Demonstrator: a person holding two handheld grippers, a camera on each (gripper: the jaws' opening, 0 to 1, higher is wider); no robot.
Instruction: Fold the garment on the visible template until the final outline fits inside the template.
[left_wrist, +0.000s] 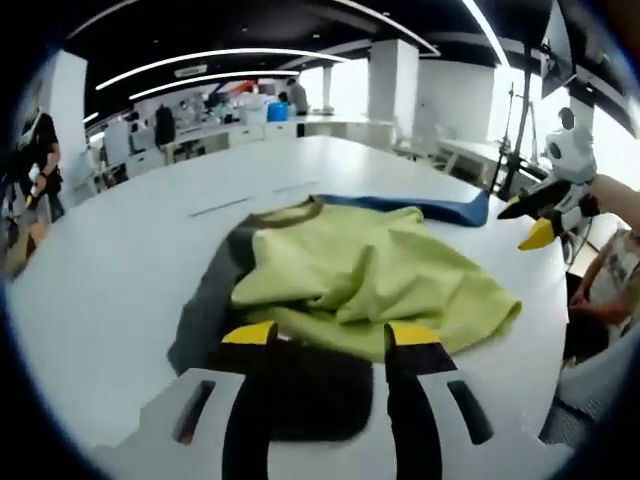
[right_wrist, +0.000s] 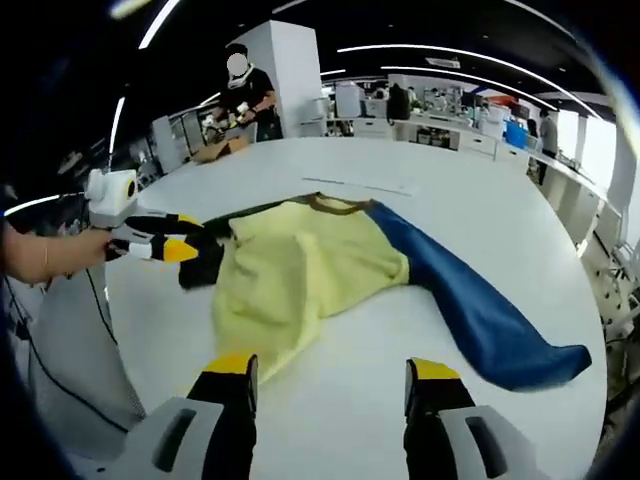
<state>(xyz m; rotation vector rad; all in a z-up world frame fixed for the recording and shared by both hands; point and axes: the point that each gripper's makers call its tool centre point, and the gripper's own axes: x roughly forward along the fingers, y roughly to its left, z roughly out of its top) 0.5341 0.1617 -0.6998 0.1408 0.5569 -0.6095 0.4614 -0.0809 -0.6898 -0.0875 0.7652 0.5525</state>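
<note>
Yellow-green garment (right_wrist: 300, 275) crumpled at centre of white tabletop (right_wrist: 470, 215), brown collar (right_wrist: 335, 204) on far side, blue sleeve (right_wrist: 470, 305) stretched flat away from body, dark sleeve (left_wrist: 205, 310) on opposite side. Left gripper (left_wrist: 330, 335) above garment's near hem, jaws spread, nothing between. Right gripper (right_wrist: 335, 375) above bare tabletop beside garment, jaws spread, empty.

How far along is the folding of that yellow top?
Early. The garment lies rumpled on the white table, its blue sleeve spread out. Both tongs, left and right, are open and holding nothing. No template is discernible; nearly all folding remains.
</note>
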